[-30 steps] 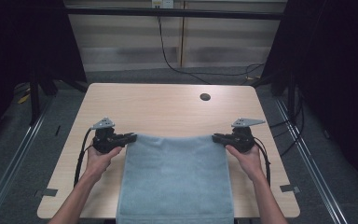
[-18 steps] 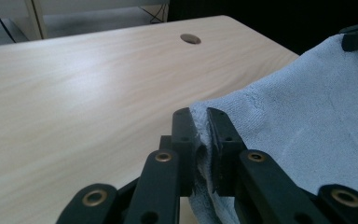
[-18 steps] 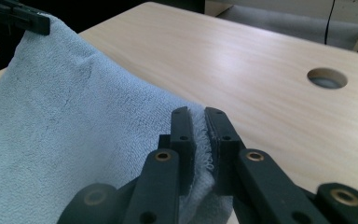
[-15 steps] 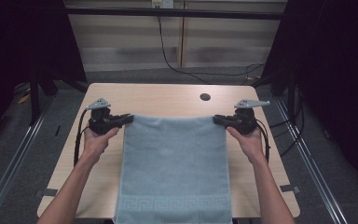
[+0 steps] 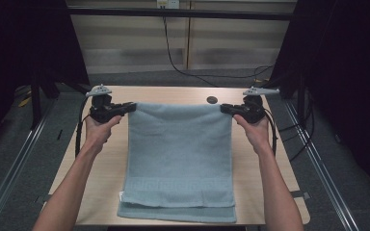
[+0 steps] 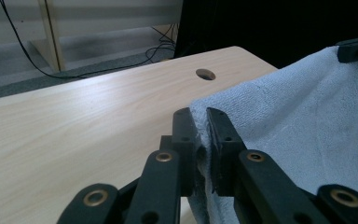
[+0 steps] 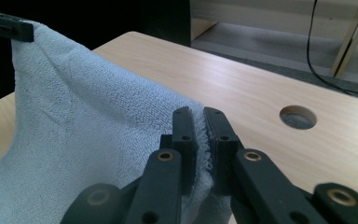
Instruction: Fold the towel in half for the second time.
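A light blue towel (image 5: 180, 154) hangs stretched between my two grippers above the wooden table (image 5: 101, 168). My left gripper (image 5: 131, 107) is shut on the towel's far left corner, and my right gripper (image 5: 225, 109) is shut on its far right corner. The towel's near end lies folded on the table by the front edge. In the left gripper view the black jaws pinch the towel (image 6: 284, 130) at the left gripper (image 6: 200, 116). The right gripper view has the towel (image 7: 84, 140) clamped the same way in the right gripper (image 7: 198, 116).
A round cable hole (image 5: 212, 100) sits in the table near its far edge, just behind the towel's top edge. Black cables (image 5: 173, 57) run across the floor beyond the table. Metal rails (image 5: 14, 154) flank the table on both sides.
Both hands have risen and moved away from the person, lifting the towel's far edge off the table. More of the towel now hangs stretched; its near end has slid onto the table.
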The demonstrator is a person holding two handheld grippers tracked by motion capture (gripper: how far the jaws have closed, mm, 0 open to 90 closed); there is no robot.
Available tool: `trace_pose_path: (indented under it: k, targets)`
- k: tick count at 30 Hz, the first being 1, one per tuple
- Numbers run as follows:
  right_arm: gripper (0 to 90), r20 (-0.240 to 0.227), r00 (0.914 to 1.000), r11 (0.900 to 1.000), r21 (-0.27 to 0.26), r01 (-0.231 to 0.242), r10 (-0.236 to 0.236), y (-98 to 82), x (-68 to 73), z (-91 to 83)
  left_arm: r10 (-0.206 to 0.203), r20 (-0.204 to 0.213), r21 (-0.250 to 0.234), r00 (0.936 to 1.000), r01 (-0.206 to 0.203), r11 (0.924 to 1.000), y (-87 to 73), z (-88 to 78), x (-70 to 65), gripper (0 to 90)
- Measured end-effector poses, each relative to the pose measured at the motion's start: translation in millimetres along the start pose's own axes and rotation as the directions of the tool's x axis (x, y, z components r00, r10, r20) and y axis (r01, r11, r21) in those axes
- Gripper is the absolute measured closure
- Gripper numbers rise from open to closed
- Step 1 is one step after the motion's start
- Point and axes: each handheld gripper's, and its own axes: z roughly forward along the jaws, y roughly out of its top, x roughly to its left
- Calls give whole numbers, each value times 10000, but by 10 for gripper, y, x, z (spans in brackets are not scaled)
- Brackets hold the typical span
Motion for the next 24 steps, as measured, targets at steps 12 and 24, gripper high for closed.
trace_pose_path:
  k: [12, 24]
  targets:
    - [847, -88, 9995, 9986, -439, 292, -296, 133, 101, -182, 472, 84, -67, 9988, -472, 9989, -10, -128, -109, 834]
    - [847, -483, 9982, 9987, -363, 346, -363, -295, 261, -263, 818, 589, 27, 9949, -821, 9966, -325, -328, -268, 833]
